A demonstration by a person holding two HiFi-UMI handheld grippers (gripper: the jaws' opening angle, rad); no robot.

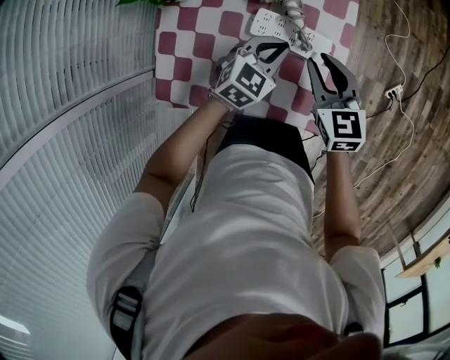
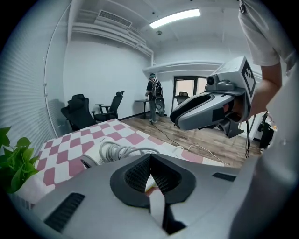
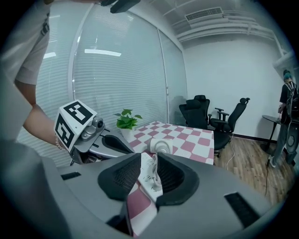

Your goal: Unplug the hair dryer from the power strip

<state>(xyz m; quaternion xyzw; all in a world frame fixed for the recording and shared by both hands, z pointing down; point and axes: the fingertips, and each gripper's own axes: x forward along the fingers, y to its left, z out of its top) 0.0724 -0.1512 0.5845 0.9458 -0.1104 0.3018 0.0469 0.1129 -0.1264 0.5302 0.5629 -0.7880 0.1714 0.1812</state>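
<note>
A white power strip (image 1: 280, 27) lies on the red-and-white checked tablecloth (image 1: 190, 42), with a coiled pale cord (image 1: 292, 7) resting on its far end. The hair dryer's body I cannot make out. My left gripper (image 1: 285, 46) hovers just short of the strip, its tips together and nothing between them. My right gripper (image 1: 320, 60) is beside it on the right, open and empty, over the table's near edge. In the left gripper view the coil (image 2: 119, 150) sits beyond the left gripper (image 2: 149, 159). Between the right gripper's (image 3: 148, 156) open jaws I see the strip (image 3: 149, 177) and the coil (image 3: 161, 145).
A potted plant (image 3: 126, 122) stands at the table's far corner by the blinds. On the wooden floor to the right lies another small power strip (image 1: 392, 91) with a white cable. Office chairs (image 2: 79, 109) and a standing person (image 2: 153, 98) are across the room.
</note>
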